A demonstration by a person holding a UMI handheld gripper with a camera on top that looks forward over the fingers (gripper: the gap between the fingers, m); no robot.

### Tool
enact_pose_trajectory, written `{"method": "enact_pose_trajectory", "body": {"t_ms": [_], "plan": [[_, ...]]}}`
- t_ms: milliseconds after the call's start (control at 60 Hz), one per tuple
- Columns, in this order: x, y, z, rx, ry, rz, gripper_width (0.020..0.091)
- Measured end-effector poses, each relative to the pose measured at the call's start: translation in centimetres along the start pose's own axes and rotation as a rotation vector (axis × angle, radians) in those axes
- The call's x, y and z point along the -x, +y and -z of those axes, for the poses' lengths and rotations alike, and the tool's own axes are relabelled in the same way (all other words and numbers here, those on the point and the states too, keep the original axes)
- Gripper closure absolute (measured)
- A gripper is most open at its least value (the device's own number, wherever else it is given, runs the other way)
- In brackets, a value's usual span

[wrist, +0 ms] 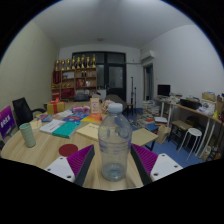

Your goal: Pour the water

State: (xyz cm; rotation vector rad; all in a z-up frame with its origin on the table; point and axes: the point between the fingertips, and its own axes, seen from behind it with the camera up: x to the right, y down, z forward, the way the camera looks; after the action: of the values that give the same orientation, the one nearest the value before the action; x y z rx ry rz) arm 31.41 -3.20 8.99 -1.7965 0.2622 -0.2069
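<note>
Squarely between the two fingers of the hand-held gripper (pixel 114 165) stands a clear plastic water bottle (pixel 114 142), upright, its ribbed body filling the gap and its cap rising at twelve o'clock from the fingertips. The magenta pads (pixel 84 156) sit against the bottle's sides at nine and three o'clock, with no gap visible on either flank, so the fingers appear closed onto the bottle at a narrow spread. The bottle's base is low between the fingers; whether it rests on the tabletop (pixel 45 150) or is lifted just clear of it cannot be told. Beyond the bottle the wooden tabletop runs away toward twelve o'clock, strewn with things: a green cup (pixel 28 134) at about ten o'clock from the bottle, near the table's edge; a dark red round disc (pixel 68 149) at nine o'clock, just beside the left finger; a teal book (pixel 66 128) and loose papers farther off at eleven o'clock; and a yellowish sheet (pixel 90 130) just behind the bottle. A purple box (pixel 6 122) stands well apart at nine o'clock. At two o'clock, across a strip of blue floor, a second desk (pixel 195 108) carries a monitor (pixel 164 90), with a stool (pixel 196 134) beside it. A shelf of yellow and red items (pixel 76 68) lines the far wall at eleven o'clock.
</note>
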Motion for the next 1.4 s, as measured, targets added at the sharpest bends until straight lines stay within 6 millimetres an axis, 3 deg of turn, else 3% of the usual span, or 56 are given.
{"method": "enact_pose_trajectory", "body": {"t_ms": [117,150,217,267,433,533,617,767,933,1067,1150,1183,1200,1250,1267,1283,1300,1383,1400], "plan": [[0.1,-1.1,-2.3,-0.049,-0.003,-0.026,0.0284],[-1.0,-1.5,-2.8,-0.066,-0.002,-0.039,0.0284],[0.3,-1.5,-4.9,-0.073,-0.005,-0.043,0.0291],[0.4,-0.9,-5.7,-0.058,-0.003,-0.021,0.0471],[0.3,-1.3,-5.8,-0.086,0.028,-0.011,0.0533],[0.1,-1.1,-5.4,-0.028,0.047,-0.019,0.0626],[1.7,-2.3,-5.0,-0.017,0.054,0.002,0.0666],[7.3,-10.0,-2.8,-0.038,0.041,0.213,0.067],[16.3,-16.6,-2.9,-0.047,0.087,0.769,0.0669],[25.6,-16.0,-4.3,-0.056,0.113,1.374,0.067],[30.0,-13.9,-5.7,-0.058,0.128,1.708,0.0669],[30.5,-13.6,-5.4,-0.045,0.117,1.812,0.0666],[31.3,-12.7,-6.7,-0.043,0.121,1.862,0.0666],[32.4,-11.7,-7.3,-0.024,0.122,1.988,0.0665],[31.6,-12.5,-5.6,-0.014,0.109,2.028,0.0669],[31.9,-12.5,-5.5,-0.015,0.112,2.063,0.0664],[33.0,-12.2,-7.3,-0.017,0.119,2.098,0.0667],[34.5,-12.1,-7.7,-0.024,0.127,2.234,0.067],[34.4,-12.2,-6.6,-0.021,0.127,2.253,0.0667]]}}
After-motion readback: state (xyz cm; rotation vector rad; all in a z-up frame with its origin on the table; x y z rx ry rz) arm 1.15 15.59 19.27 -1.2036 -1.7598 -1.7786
